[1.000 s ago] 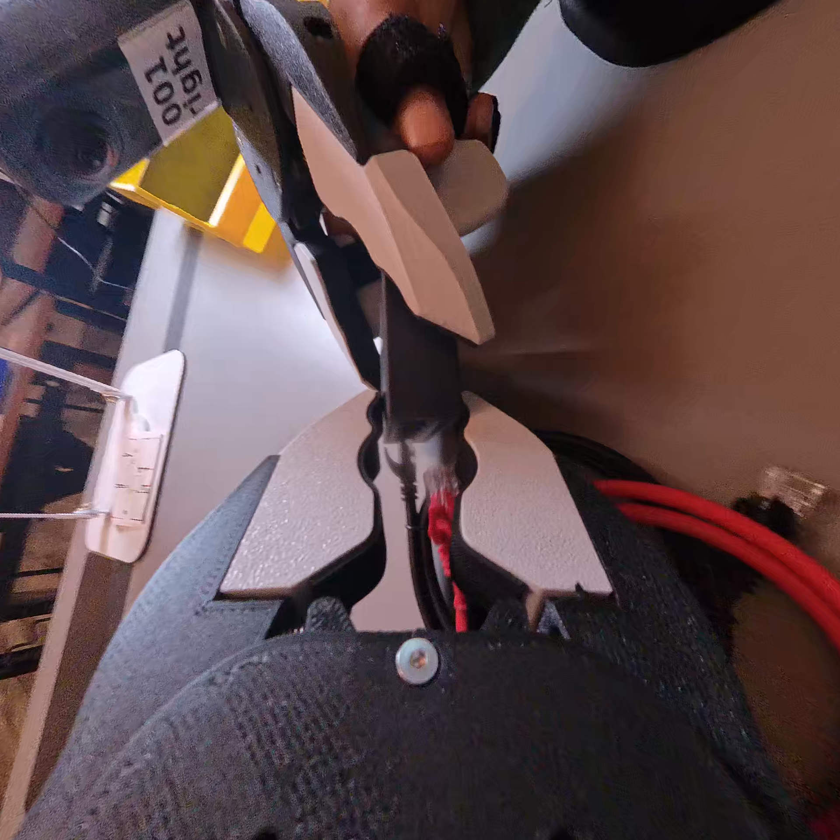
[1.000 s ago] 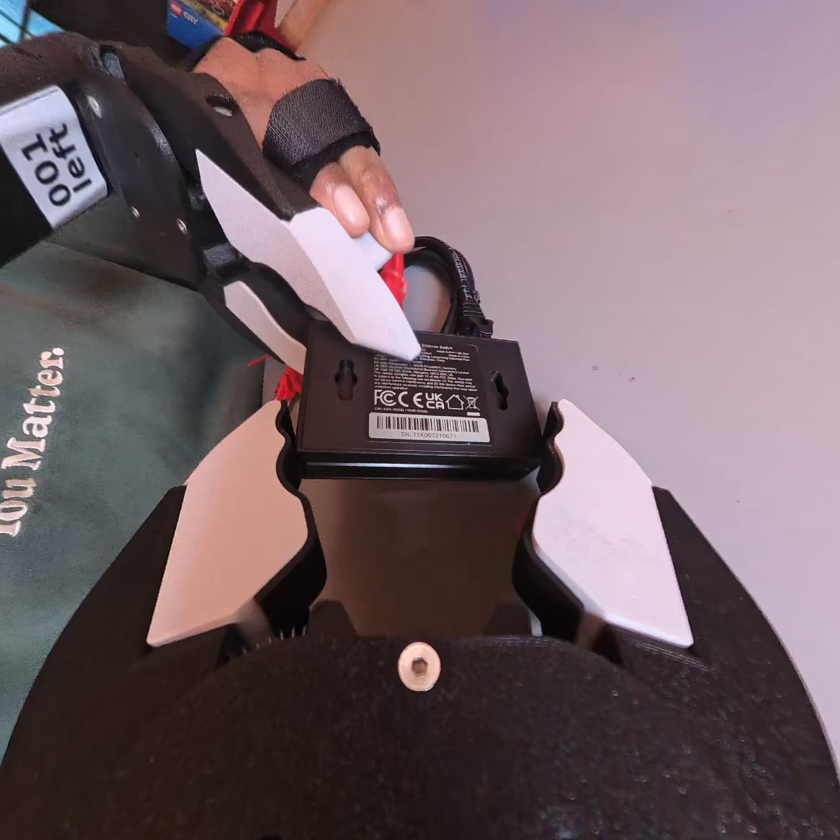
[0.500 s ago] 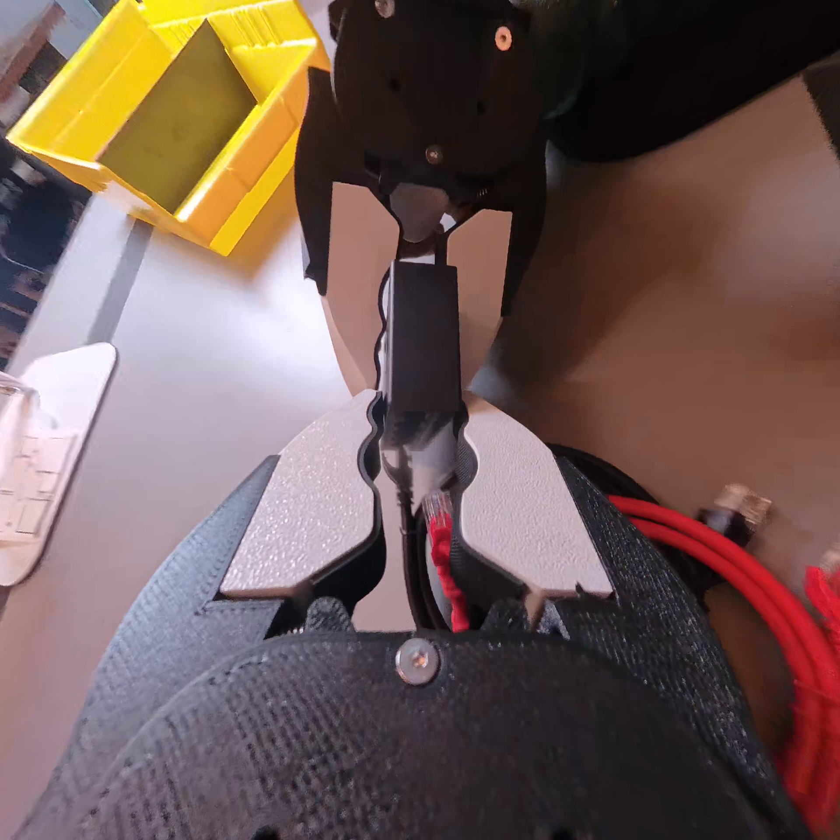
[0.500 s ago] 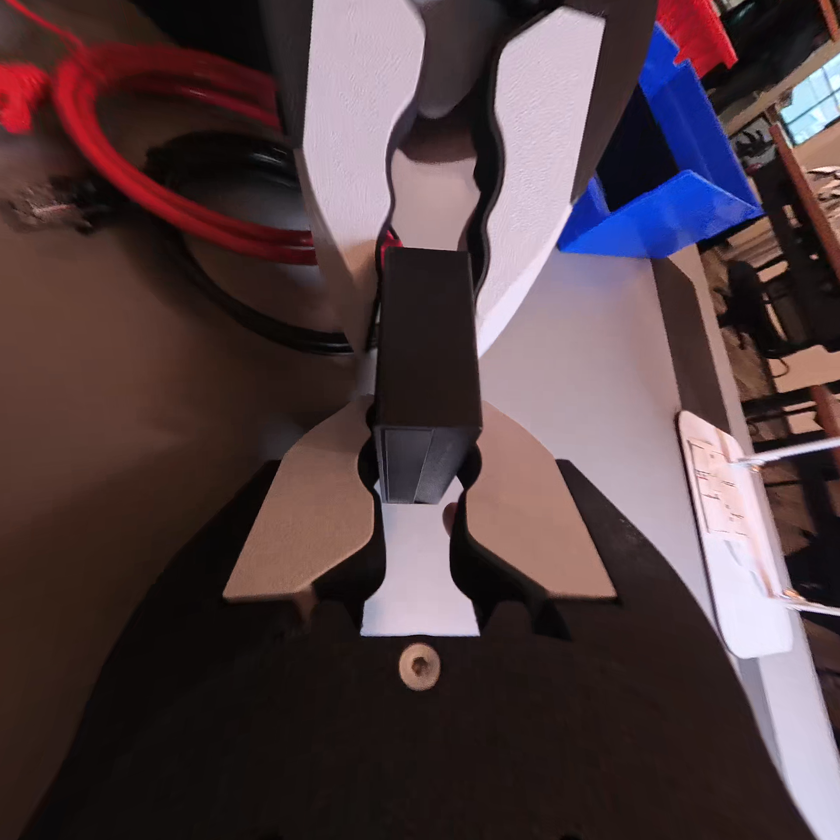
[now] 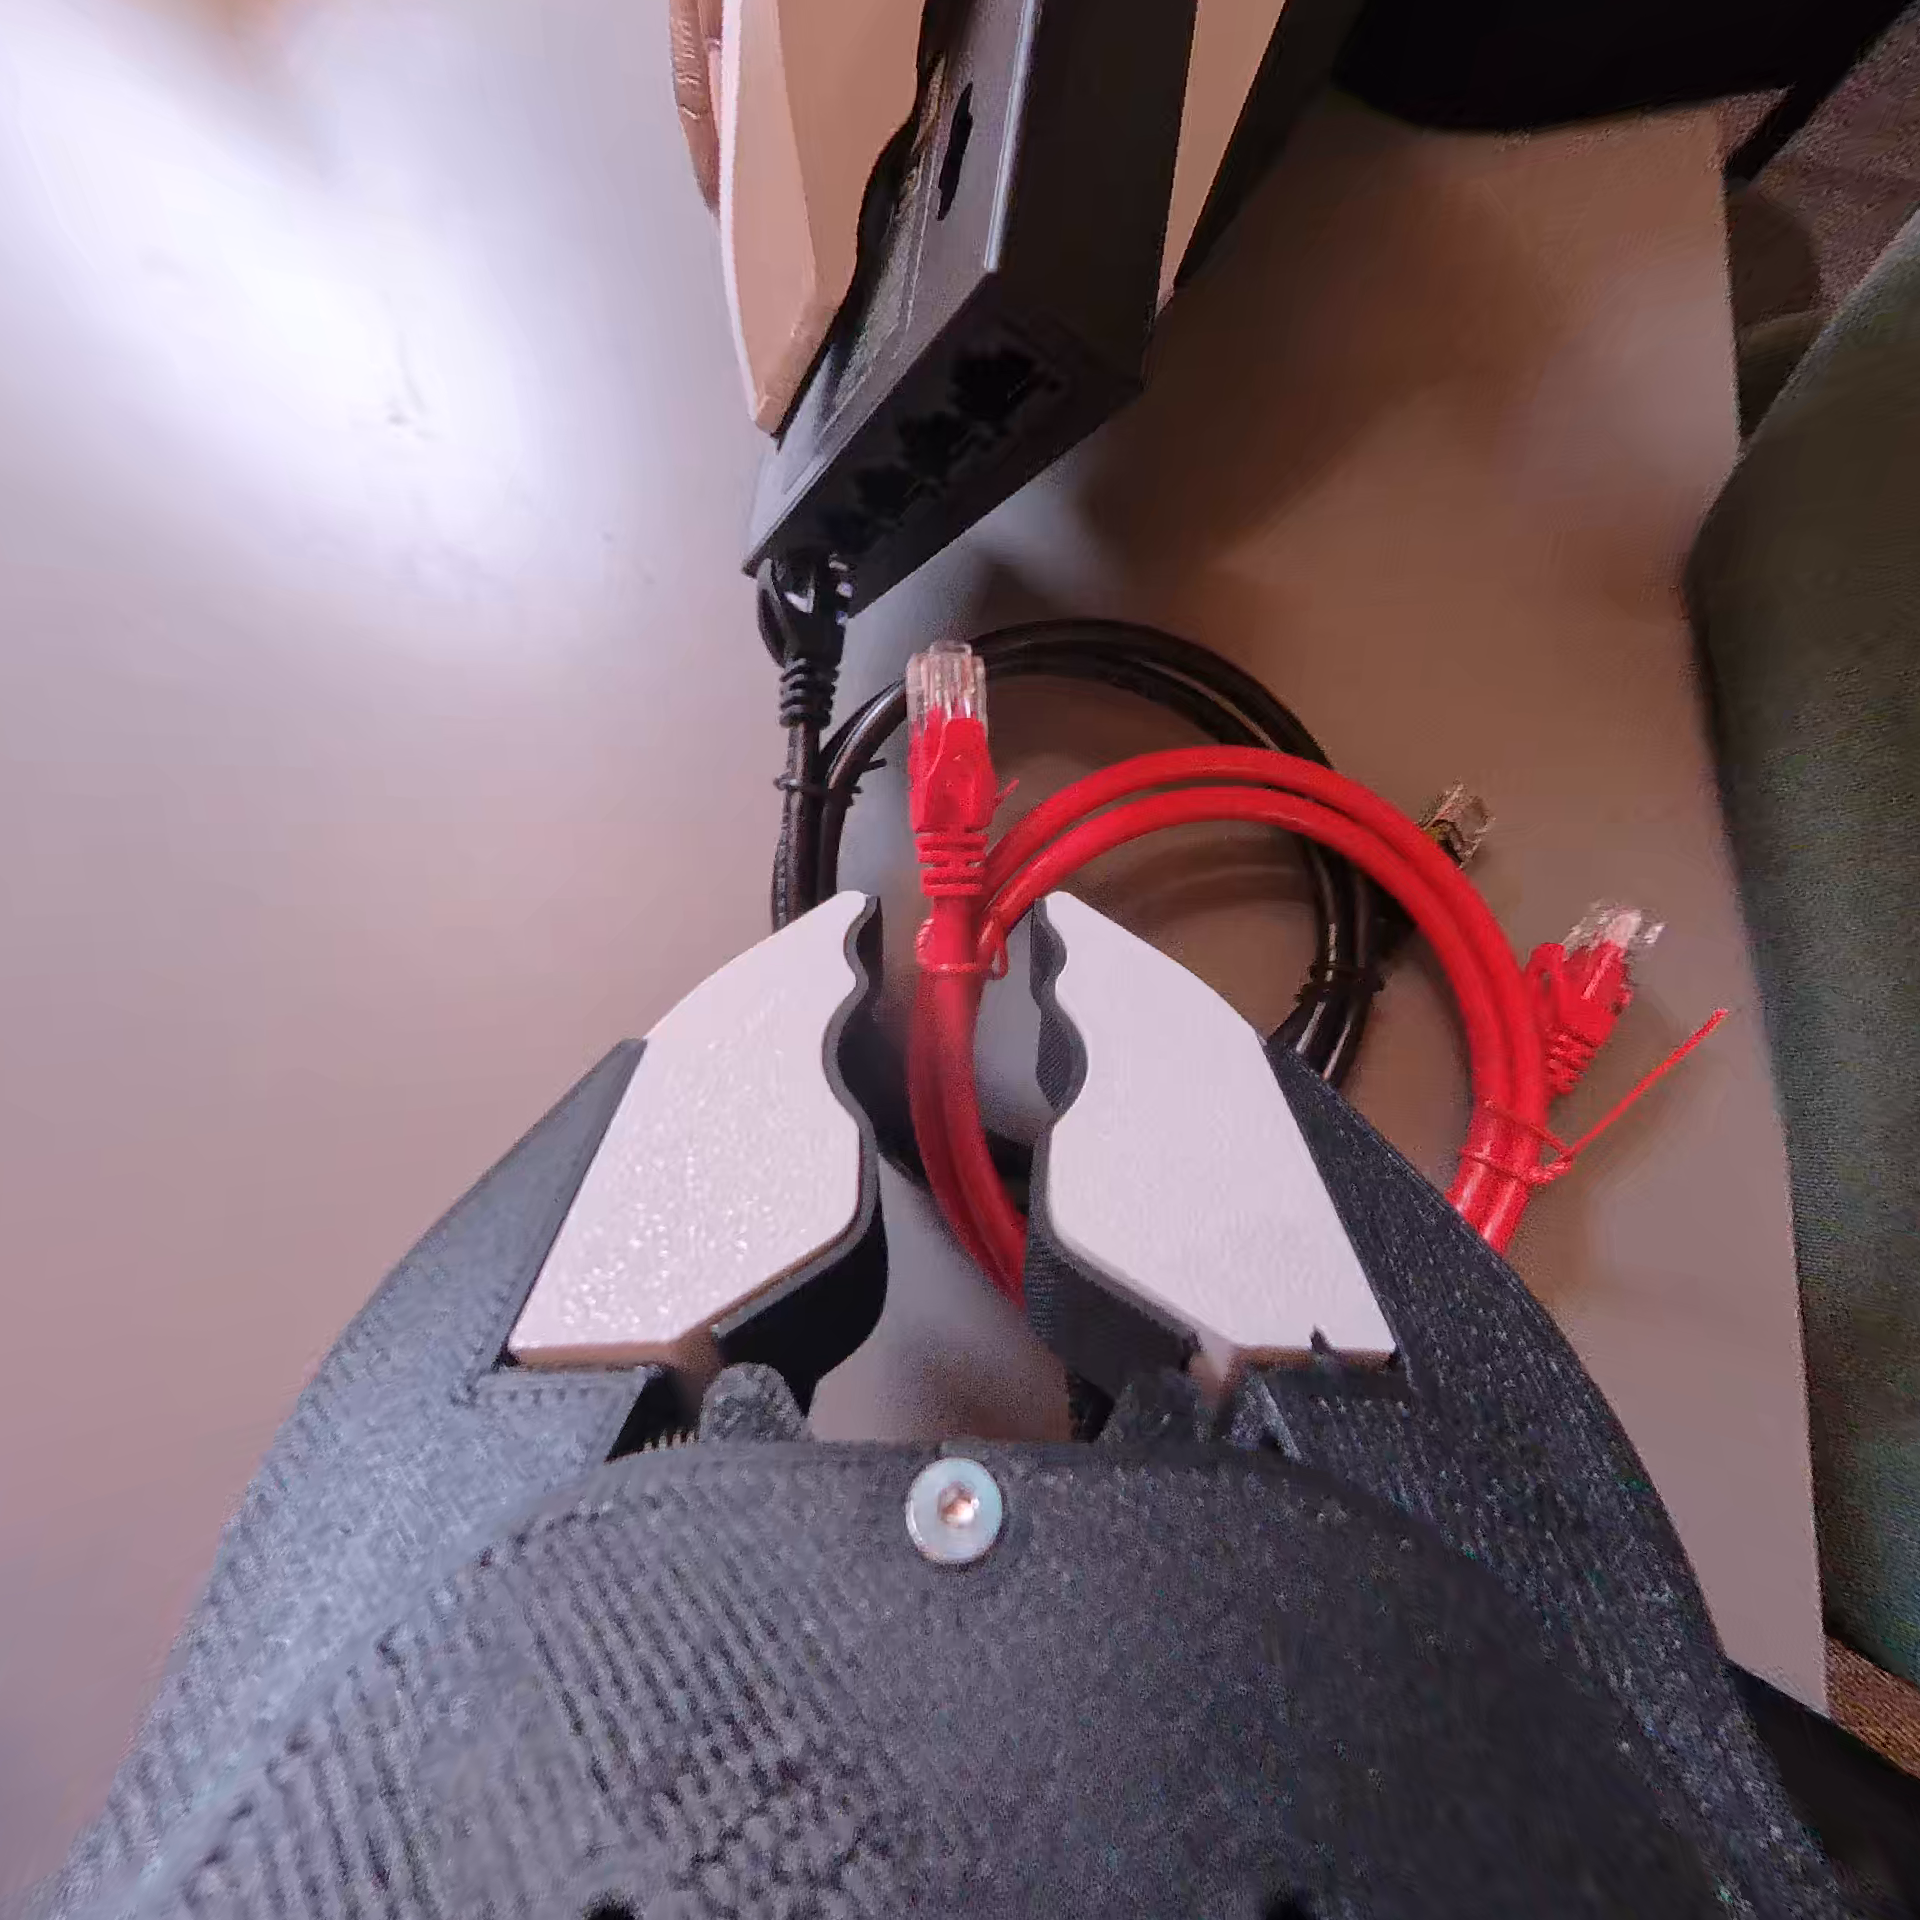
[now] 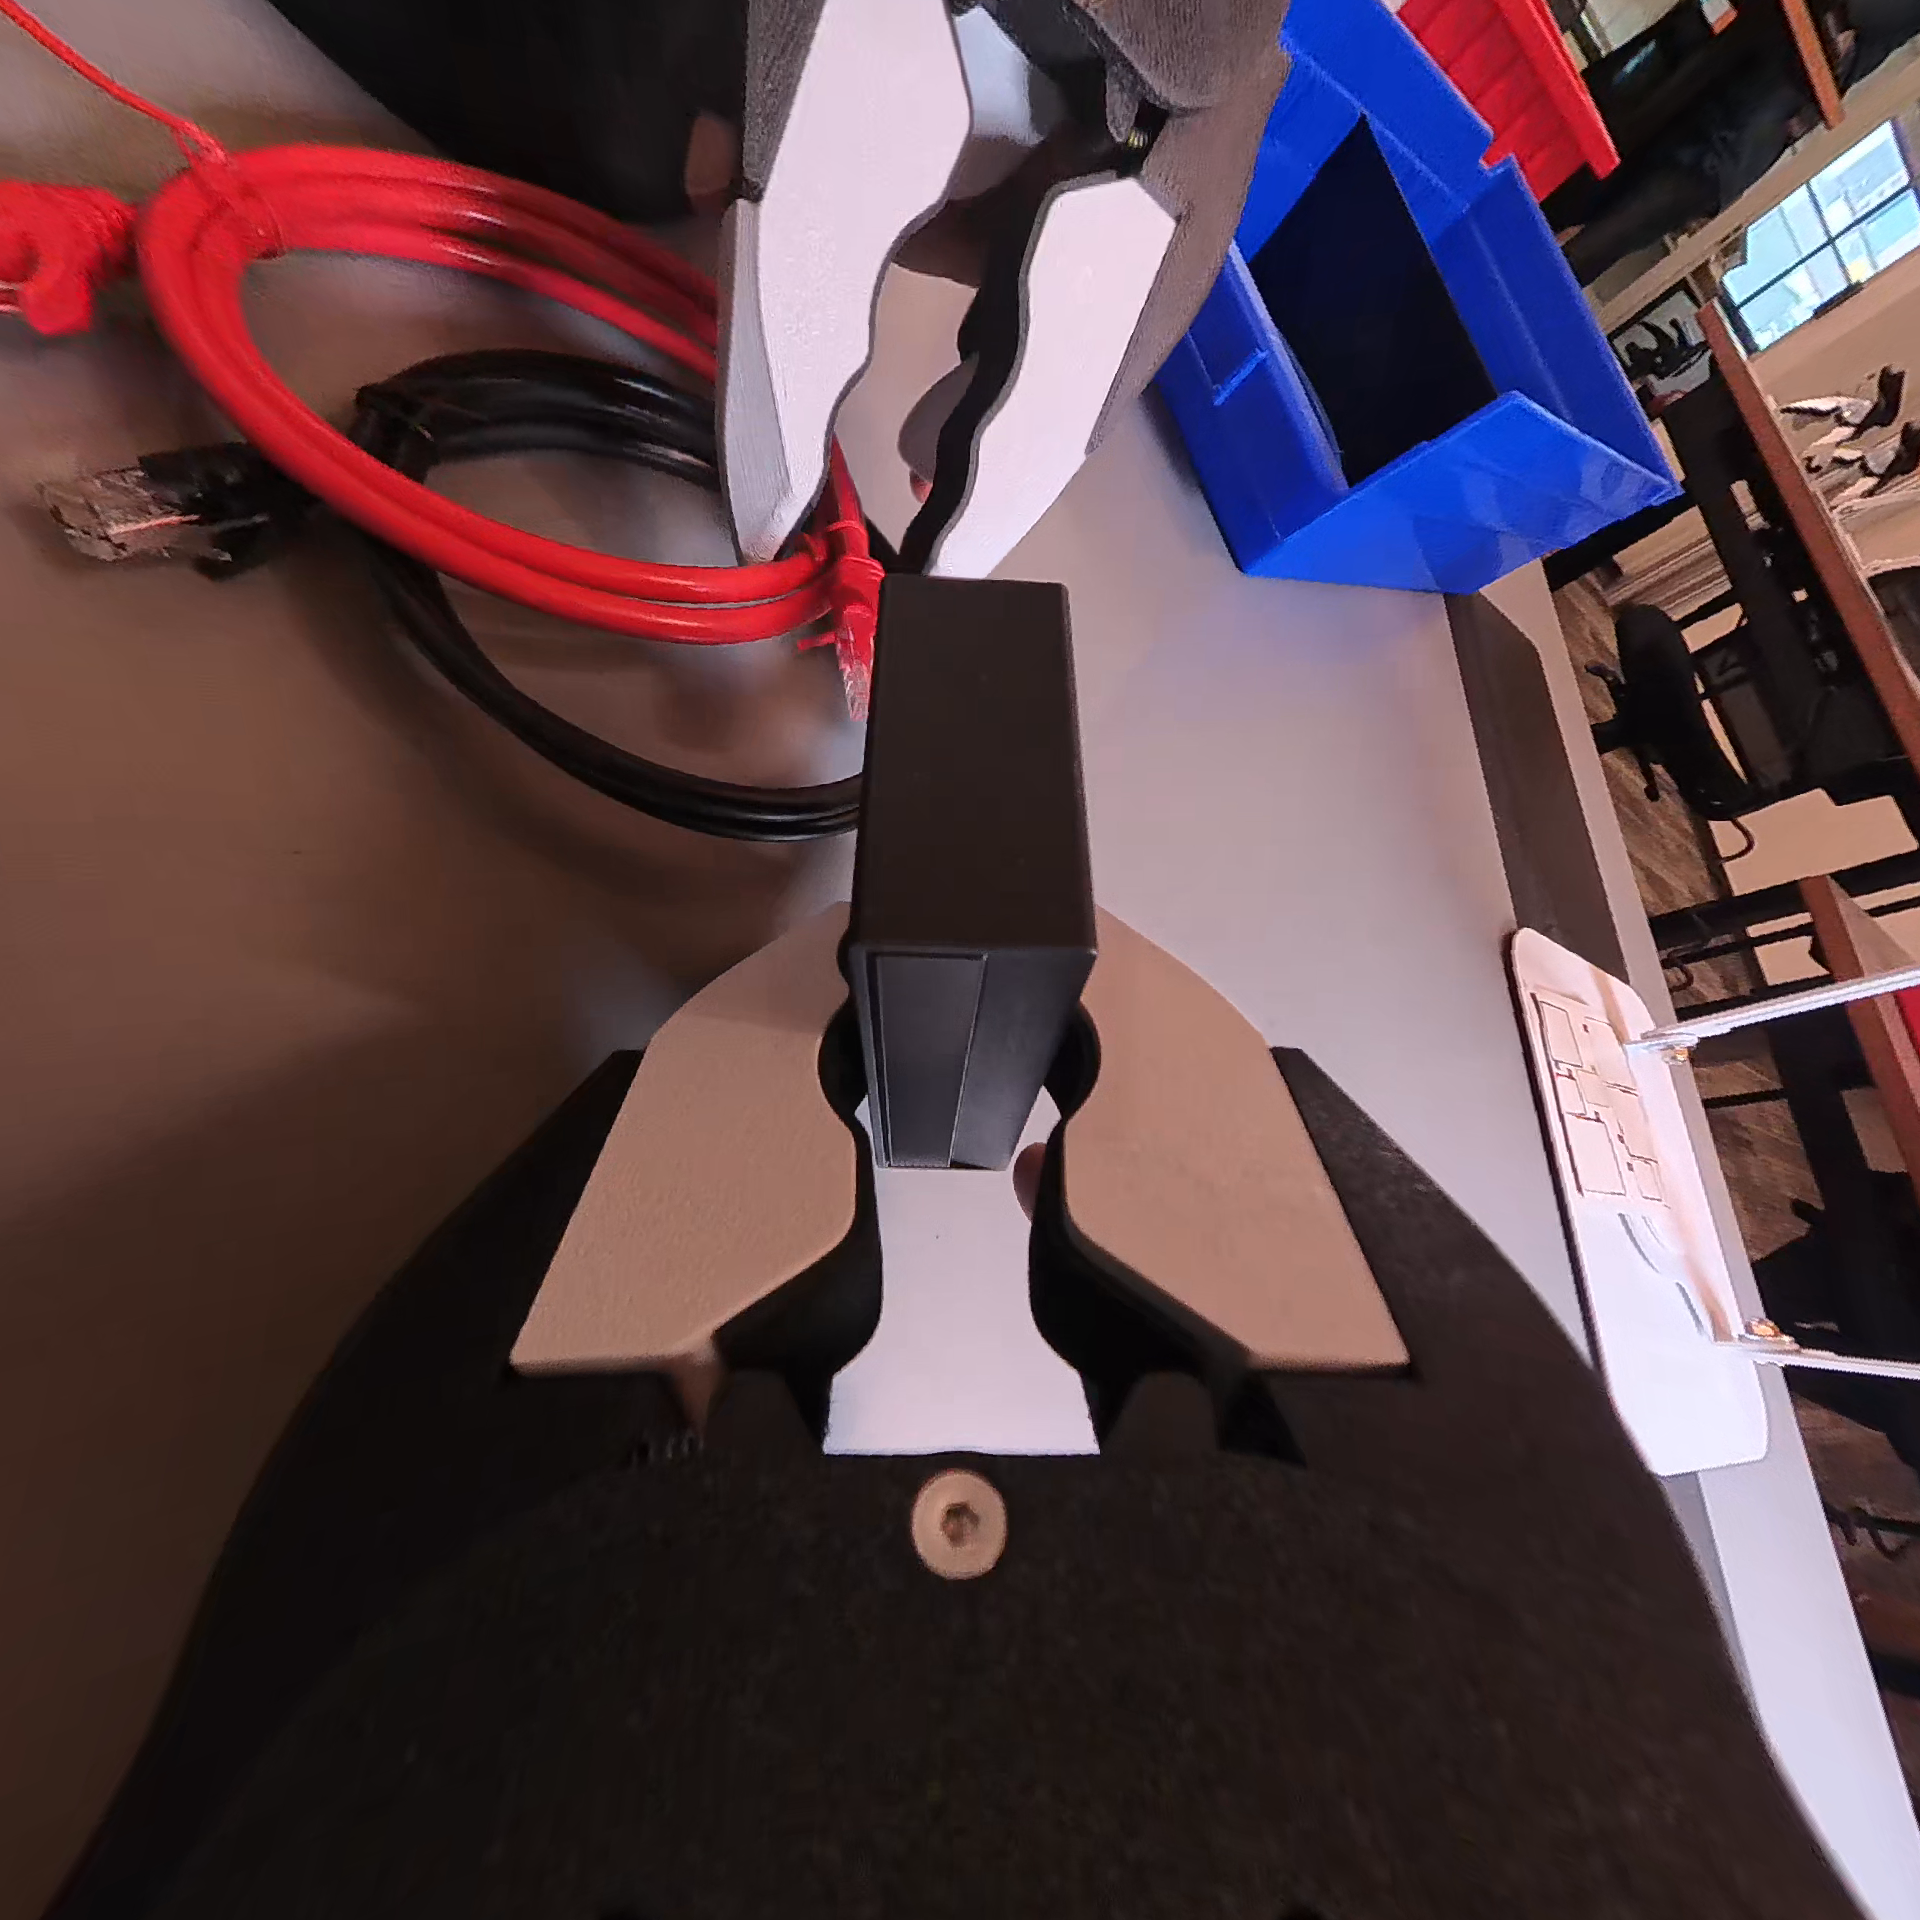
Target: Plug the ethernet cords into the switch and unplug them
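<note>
**Switch clamped by right gripper, red cord between the fingers of the left**

A pale grey table (image 6: 1299, 790) carries everything. A blue bin (image 6: 1455, 343) is set near its far edge, and a white card holder (image 6: 1621, 1195) at its right edge. The black switch (image 6: 971, 831) is held above the tabletop, clamped edge-on between the fingers of the right gripper (image 6: 966, 1049). A black cord (image 5: 805, 665) is plugged into the end port. The left gripper (image 5: 954, 935) is seen with its fingers apart, the red ethernet cord (image 5: 951, 997) lying loose between them, its clear plug (image 5: 943, 681) pointed at the switch's ports (image 5: 935, 436) but short of them.
</note>
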Available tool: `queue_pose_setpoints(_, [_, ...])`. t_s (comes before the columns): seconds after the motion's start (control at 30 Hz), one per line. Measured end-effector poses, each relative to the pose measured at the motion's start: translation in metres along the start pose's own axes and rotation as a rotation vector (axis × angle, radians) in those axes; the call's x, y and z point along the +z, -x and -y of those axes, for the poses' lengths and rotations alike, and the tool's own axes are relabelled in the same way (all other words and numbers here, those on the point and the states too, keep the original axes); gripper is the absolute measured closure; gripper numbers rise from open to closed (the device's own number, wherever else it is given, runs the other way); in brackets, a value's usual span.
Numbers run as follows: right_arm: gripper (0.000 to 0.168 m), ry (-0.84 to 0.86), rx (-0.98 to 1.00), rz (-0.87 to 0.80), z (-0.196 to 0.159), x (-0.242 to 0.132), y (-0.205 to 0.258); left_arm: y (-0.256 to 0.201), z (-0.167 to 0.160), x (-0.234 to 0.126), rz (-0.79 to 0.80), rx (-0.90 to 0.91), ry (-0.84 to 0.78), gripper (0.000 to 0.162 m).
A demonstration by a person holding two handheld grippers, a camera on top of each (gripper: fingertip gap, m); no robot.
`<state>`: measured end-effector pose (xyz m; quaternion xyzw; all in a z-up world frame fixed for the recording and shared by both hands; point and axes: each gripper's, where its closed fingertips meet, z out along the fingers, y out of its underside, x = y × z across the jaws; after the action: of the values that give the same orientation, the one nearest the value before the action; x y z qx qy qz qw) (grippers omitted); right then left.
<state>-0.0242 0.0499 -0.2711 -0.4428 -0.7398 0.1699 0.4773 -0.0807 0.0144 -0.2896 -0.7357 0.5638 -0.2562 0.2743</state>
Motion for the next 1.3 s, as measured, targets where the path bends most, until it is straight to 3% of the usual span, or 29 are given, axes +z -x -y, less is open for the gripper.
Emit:
queue_pose_setpoints(0.23, [0.138,-0.003,-0.038,0.0,0.002,0.0,0.005,0.0,0.017,-0.001,-0.014,-0.06,-0.1,0.137])
queue_pose_setpoints(0.43, [0.138,-0.02,-0.047,0.024,0.006,-0.001,0.01,-0.007,0.019,0.016,0.002,0.014,-0.046,0.148])
queue_pose_setpoints(0.6, [0.138,-0.143,-0.05,0.027,0.028,-0.013,0.009,-0.014,0.047,-0.005,-0.101,-0.111,-0.129,0.149])
queue_pose_setpoints(0.87, [0.138,-0.252,-0.091,0.014,0.053,-0.028,0.007,-0.031,0.061,-0.02,-0.338,-0.251,-0.18,0.149])
queue_pose_setpoints(1.1, [0.139,-0.241,-0.098,0.064,0.045,-0.02,0.017,-0.04,0.056,-0.011,-0.425,-0.311,-0.192,0.149])
queue_pose_setpoints(1.3, [0.138,-0.097,-0.186,0.016,0.023,-0.01,0.015,-0.047,0.054,0.001,-0.466,-0.365,-0.169,0.149])
